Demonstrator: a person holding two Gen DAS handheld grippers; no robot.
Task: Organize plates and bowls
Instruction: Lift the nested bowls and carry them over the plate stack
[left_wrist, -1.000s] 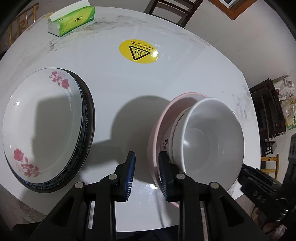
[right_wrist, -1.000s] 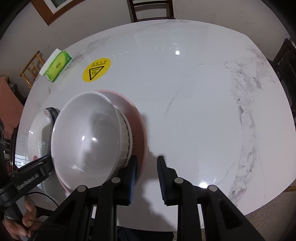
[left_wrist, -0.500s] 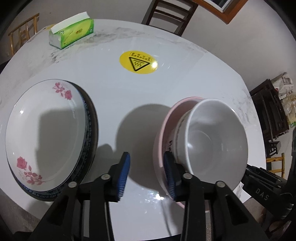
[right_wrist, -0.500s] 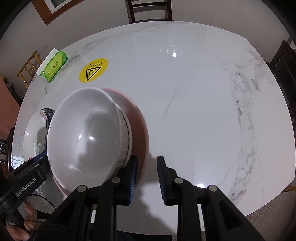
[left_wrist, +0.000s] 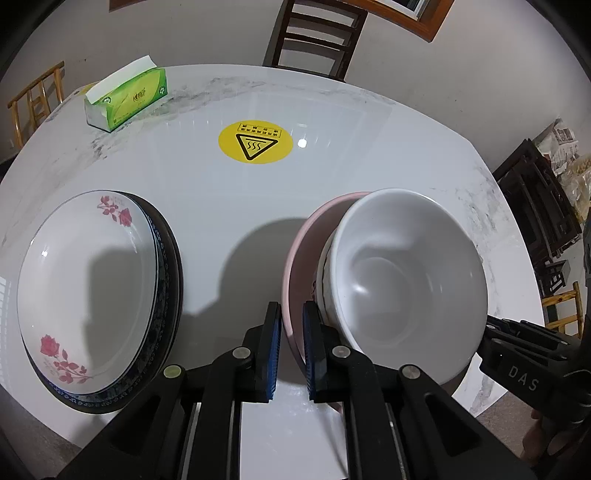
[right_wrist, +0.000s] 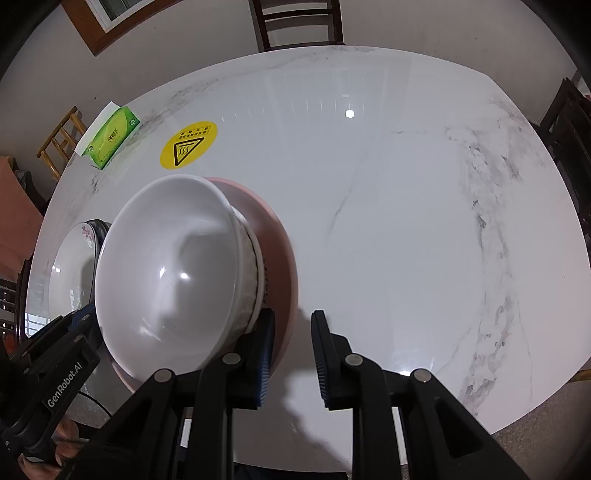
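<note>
- The glossy white ceramic bowl (left_wrist: 406, 277) sits nested in at least one other patterned white bowl, and that pile rests in the wide, shallow pink bowl (left_wrist: 306, 251); in the left wrist view the stack fills the 3 to 4 o'clock region of the round white marble-look table (left_wrist: 207, 192).
- The left gripper (left_wrist: 291, 345) has its blue-padded jaws on either side of the pink bowl's near rim, nearly shut on it; whether the pads press the rim firmly I cannot tell.
- In the right wrist view the right gripper (right_wrist: 293, 354) is parted, its left pad beside or touching the same pink rim at the stack's far side and its right pad over bare table, so it holds nothing.
- At 9 o'clock in the left wrist view lies the white plate with red roses (left_wrist: 85, 284), stacked on a dark blue-patterned plate (left_wrist: 168, 295), well apart from the bowls.
- Judgement: sorting looks mostly finished, with plates in one pile and bowls in another; what seems left is settling or shifting the bowl stack, perhaps with both grippers on the pink rim.
- Further out, a round yellow hot-surface warning sticker (left_wrist: 255, 142) sits at 12 o'clock and a green tissue box (left_wrist: 127, 98) at 11 o'clock near the table's edge.
- A dark wooden chair (left_wrist: 314, 40) stands beyond the table.
</note>
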